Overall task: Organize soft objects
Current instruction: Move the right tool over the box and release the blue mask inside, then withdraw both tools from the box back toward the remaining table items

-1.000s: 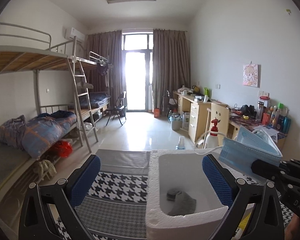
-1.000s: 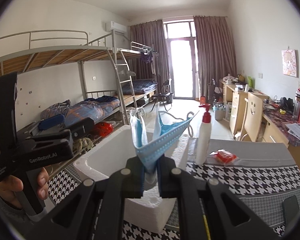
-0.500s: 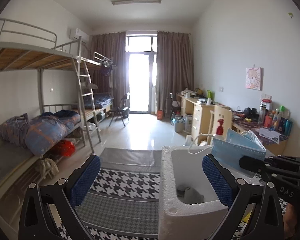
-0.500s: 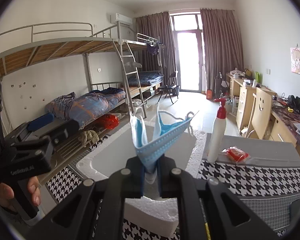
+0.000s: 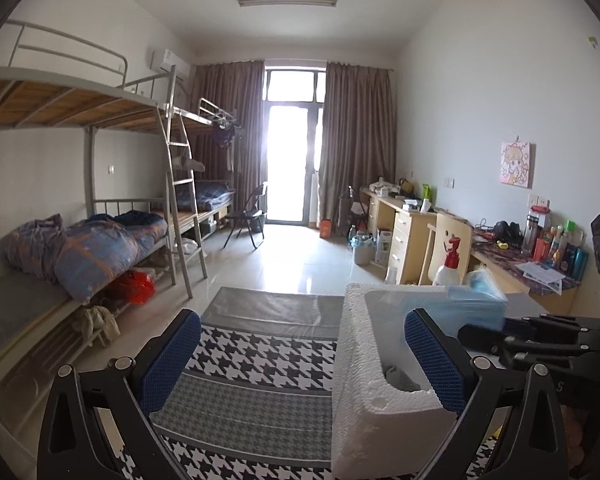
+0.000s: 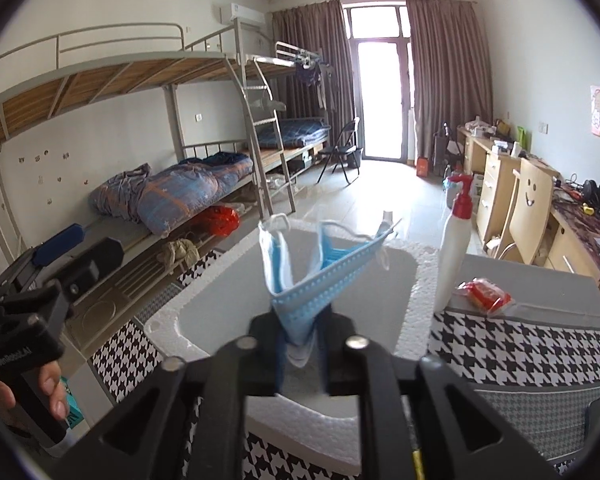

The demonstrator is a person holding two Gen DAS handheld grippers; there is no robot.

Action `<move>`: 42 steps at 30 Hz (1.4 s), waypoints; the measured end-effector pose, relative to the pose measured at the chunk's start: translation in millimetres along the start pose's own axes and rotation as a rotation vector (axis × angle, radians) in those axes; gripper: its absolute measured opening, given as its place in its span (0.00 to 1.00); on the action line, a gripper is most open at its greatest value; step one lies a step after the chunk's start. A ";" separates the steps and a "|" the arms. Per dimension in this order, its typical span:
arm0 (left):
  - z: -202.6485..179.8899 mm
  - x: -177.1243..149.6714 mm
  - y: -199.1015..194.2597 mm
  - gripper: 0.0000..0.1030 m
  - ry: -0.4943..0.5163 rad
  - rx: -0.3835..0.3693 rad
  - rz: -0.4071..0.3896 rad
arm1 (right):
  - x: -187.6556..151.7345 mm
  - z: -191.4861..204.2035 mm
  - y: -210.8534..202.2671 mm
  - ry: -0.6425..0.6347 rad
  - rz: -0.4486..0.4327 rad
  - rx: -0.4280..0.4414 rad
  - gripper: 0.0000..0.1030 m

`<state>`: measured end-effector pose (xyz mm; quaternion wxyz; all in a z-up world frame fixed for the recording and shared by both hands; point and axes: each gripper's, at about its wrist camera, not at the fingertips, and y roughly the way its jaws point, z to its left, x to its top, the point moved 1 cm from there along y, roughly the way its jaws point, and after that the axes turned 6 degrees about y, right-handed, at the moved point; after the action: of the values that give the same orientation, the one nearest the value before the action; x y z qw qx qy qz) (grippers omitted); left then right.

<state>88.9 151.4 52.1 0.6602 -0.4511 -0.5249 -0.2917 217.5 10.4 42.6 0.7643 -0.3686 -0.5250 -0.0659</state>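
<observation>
A white foam box (image 5: 370,396) stands on the houndstooth cloth; it also shows in the right wrist view (image 6: 418,276). A grey sock (image 5: 398,376) lies inside it. My right gripper (image 6: 300,354) is shut on a folded blue face mask (image 6: 312,276) and holds it over the box opening. In the left wrist view the mask (image 5: 464,308) and the right gripper (image 5: 484,338) reach over the box's right rim. My left gripper (image 5: 300,360) is open and empty, its right pad beside the box's inner wall.
A white pump bottle with a red top (image 6: 456,240) and a red packet (image 6: 484,294) sit on the table right of the box. A dark phone (image 6: 598,410) lies at the right edge. Bunk beds (image 5: 80,240) stand left, desks (image 5: 412,224) right.
The left gripper has shifted left, so the box now sits further right in its view. The right gripper has brought the mask lower over the box opening.
</observation>
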 end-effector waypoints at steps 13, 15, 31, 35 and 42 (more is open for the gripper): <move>-2.7 -3.4 -4.1 0.99 -0.008 -0.021 0.006 | -1.7 6.3 -6.5 -0.006 0.002 0.003 0.57; -5.5 -3.0 -5.2 0.99 -0.004 -0.022 0.005 | -1.4 6.1 -11.5 -0.005 -0.013 -0.002 0.58; -30.9 -0.4 -27.0 0.99 0.021 -0.086 -0.015 | -9.9 -9.5 -58.4 0.006 -0.141 -0.085 0.87; -37.6 0.7 -28.8 0.99 0.029 -0.102 -0.018 | -13.1 -11.7 -67.2 0.005 -0.158 -0.094 0.87; -45.5 -1.0 -30.6 0.99 0.032 -0.131 -0.016 | -19.8 -17.5 -78.9 0.018 -0.181 -0.106 0.88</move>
<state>81.9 97.4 58.1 0.6352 -0.4844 -0.4978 -0.3377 183.4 -63.1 61.7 0.7392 -0.3593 -0.5451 -0.1656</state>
